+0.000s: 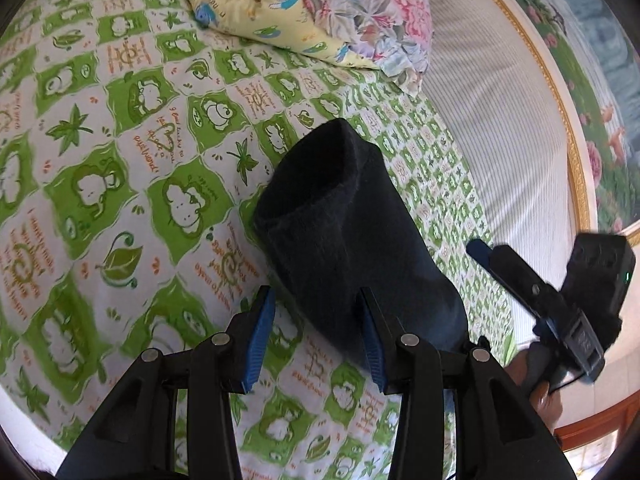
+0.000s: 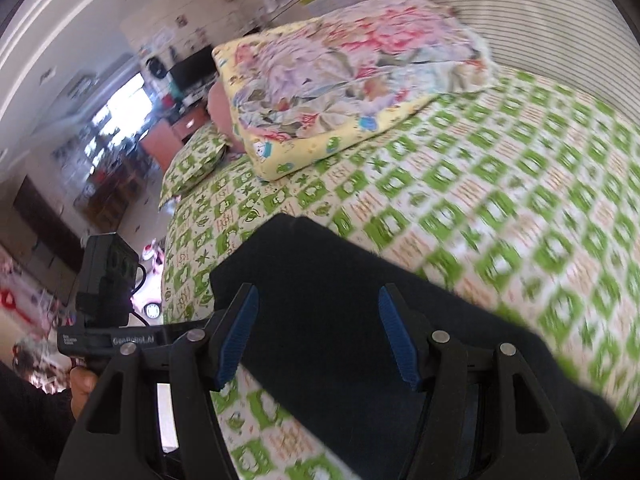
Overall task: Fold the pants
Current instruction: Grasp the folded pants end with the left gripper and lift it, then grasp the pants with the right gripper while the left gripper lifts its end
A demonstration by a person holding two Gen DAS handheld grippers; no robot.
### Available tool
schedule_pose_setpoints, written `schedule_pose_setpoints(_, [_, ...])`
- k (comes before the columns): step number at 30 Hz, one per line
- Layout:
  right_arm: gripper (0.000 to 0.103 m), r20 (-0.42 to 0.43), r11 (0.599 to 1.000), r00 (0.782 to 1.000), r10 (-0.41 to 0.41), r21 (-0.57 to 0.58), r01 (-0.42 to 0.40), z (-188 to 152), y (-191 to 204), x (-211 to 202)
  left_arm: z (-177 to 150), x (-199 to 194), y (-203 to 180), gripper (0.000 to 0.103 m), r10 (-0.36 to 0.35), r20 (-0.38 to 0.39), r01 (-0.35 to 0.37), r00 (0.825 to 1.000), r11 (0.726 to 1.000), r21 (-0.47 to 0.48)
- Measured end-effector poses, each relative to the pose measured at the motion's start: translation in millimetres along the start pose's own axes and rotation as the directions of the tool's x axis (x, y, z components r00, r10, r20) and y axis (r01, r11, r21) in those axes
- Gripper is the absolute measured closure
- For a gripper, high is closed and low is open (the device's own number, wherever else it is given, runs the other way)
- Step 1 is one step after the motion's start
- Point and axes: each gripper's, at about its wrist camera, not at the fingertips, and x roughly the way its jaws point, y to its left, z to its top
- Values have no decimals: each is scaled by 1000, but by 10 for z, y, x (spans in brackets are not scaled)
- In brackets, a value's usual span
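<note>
Now one dark pair of pants (image 1: pixel 352 240) lies on the bedspread (image 1: pixel 120 160), both grippers, left gripper (image 1: pixel 316 336) and right gripper (image 2: pixel 316 336), spread wide.

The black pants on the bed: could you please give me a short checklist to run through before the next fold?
1. Left gripper open: ok, jaws apart, nothing between them.
2. Right gripper open: ok, jaws apart over the cloth.
3. Black pants lying on the green checked bedsheet: ok.
4. Pants flat and smooth: not ok, the far end bulges up in the left wrist view.
5. Folded quilt apart from the pants: ok.
6. Which end is the waistband: cannot tell.
</note>
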Motion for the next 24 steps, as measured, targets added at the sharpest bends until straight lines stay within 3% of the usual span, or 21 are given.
schedule_pose_setpoints(4, [39,-88,996,996,26,-80,-33,259,20,316,30,59,59,60,-6,-7,6,1000,1000,-22])
schedule_pose_setpoints(9, [39,-221,986,974,48,-147,-82,465,34,809,47,105,105,60,-7,-7,7,1000,999,-38])
schedule_pose_setpoints(15, [39,-308,980,950,54,-165,-109,571,-16,1249,50,132,100,60,-6,3,6,1000,999,-44])
schedule_pose_setpoints(16, [46,-305,979,949,80,-155,-132,593,-21,1284,48,127,107,59,-10,3,10,1000,999,-47])
schedule_pose_setpoints(17, [68,-304,978,947,100,-146,-150,609,-23,1299,51,127,113,59,-13,0,13,1000,999,-50])
schedule_pose_setpoints(20, [85,-290,977,948,131,-127,-174,651,-4,1287,83,134,129,58,-20,-3,19,1000,997,-69])
schedule_pose_setpoints(24, [89,-253,978,955,158,-94,-187,657,-29,1166,100,160,108,57,2,9,-2,1000,997,-73])
